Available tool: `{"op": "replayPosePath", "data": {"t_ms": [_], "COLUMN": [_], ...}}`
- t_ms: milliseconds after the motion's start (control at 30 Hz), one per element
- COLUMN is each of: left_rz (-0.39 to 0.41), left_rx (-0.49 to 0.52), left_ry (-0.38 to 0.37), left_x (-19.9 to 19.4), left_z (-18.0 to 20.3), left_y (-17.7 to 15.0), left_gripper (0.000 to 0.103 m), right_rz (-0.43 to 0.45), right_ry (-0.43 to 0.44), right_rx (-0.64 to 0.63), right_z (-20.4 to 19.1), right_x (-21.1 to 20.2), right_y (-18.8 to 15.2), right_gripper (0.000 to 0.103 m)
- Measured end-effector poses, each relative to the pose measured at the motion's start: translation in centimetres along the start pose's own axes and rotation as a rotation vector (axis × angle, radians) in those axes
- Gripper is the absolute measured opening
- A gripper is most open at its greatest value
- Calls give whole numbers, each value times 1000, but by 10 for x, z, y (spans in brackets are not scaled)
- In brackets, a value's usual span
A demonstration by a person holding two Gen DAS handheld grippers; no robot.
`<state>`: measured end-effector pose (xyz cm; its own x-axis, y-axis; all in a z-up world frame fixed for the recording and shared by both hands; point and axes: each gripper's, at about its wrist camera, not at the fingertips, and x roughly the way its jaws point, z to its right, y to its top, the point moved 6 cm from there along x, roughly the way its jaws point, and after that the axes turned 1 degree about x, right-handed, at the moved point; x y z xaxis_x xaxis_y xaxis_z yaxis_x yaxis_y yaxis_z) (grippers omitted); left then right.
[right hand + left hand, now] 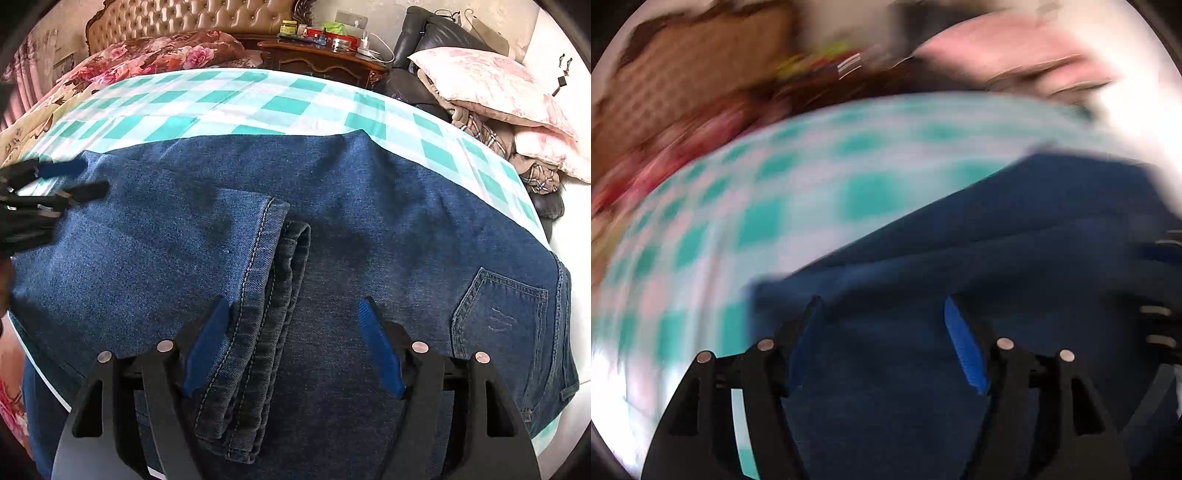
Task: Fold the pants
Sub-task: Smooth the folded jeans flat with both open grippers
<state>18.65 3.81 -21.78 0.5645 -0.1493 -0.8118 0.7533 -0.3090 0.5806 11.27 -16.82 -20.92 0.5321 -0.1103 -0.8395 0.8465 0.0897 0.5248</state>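
Blue jeans (155,240) lie folded across the teal-and-white checked sheet (229,99) on the bed. Their leg hems (266,280) rest on top near the middle, and a back pocket (498,317) shows at the right. My right gripper (293,301) hovers open over the hems; the stitched hem edge runs close beside its left finger without being pinched. My left gripper (79,179) sits open at the jeans' far left edge. In the blurred left wrist view, the left gripper (882,301) stands open above dark denim (997,240) with nothing gripped.
Pink pillows (491,85) and a plaid blanket (487,136) are piled at the right on a black chair (417,40). A cluttered wooden nightstand (317,59), a tufted headboard (192,18) and a floral quilt (159,55) stand beyond the sheet.
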Motion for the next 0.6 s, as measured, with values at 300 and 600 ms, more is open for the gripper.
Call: {"op": "replayPosePath", "data": {"t_ms": [300,600], "left_rz": [19,47], "left_rx": [-182,-241], "left_ry": [81,251], "left_x": [-56,-80], "left_z": [-27,-17], "left_y": [-49,-89], "left_gripper": [78,101], "right_rz": [-1,19], "right_ry": [-11,-19], "right_rx": [-1,32], "right_z": [3,13], "right_x": [0,-3], "right_y": [1,6], "right_gripper": [75,84]}}
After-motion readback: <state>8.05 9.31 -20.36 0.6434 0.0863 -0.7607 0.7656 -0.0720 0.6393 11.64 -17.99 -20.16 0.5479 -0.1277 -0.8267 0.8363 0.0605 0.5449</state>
